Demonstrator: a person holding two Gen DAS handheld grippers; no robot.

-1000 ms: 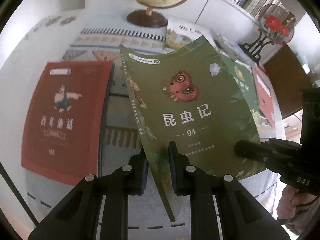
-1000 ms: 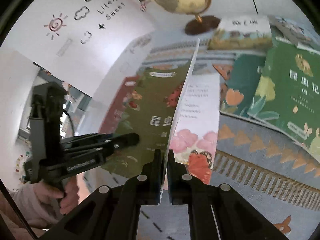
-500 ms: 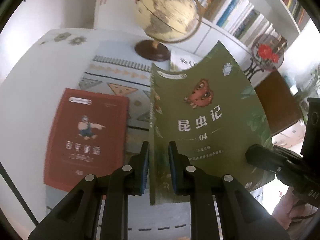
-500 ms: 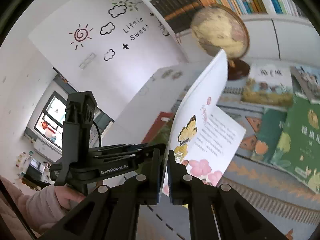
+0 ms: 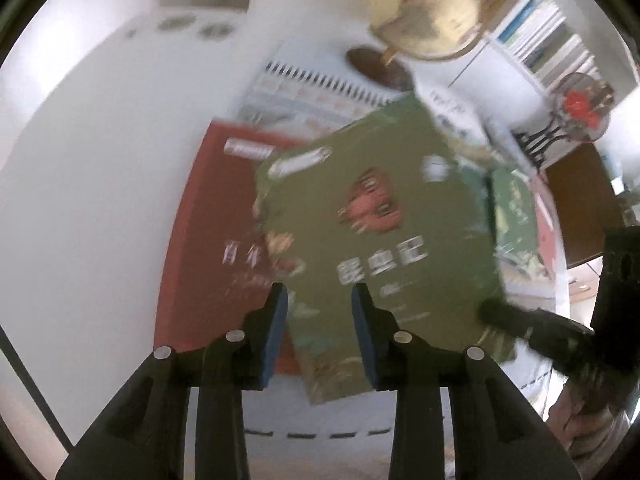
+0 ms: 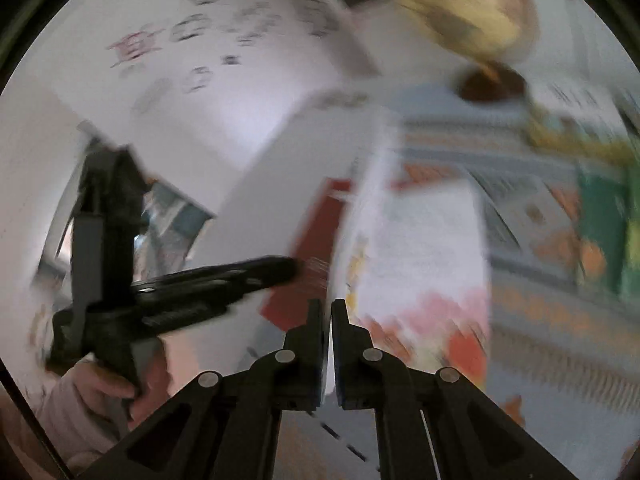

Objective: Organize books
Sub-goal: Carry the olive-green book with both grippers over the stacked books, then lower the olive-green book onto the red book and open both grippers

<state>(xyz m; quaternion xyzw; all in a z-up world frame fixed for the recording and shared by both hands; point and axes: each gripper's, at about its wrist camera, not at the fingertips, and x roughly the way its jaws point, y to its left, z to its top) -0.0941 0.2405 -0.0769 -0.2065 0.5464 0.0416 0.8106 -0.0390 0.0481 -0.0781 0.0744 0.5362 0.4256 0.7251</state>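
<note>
In the left wrist view, the left claw (image 5: 320,320) stood with its jaws opening, blue pads parted either side of the green book (image 5: 376,240) but no longer pressing it. The green book ran away from the claw toward 12 o'clock, its long axis tipped toward 1 o'clock, cover up, near edge between the pads. It lay over the red book (image 5: 208,248), which sat flat on the white surface (image 5: 80,200) from 10 to 11 o'clock of the claw. At 3 o'clock the right claw (image 5: 488,312) met the green book's right-hand edge. A globe (image 5: 424,12) stood beyond, at 12 to 1 o'clock.

In the right wrist view, heavily blurred, the right claw (image 6: 328,312) was narrow, clamped on a thin page edge of the green book (image 6: 420,248), whose pale back ran up toward 12 o'clock. The left claw (image 6: 288,266) reached in from 9 o'clock. The red book (image 6: 312,248) showed just past it, at 11 o'clock.

Likely, the coming move turned on squaring the green book over the red one; with only the right claw gripping, that hand would have to lower it.
</note>
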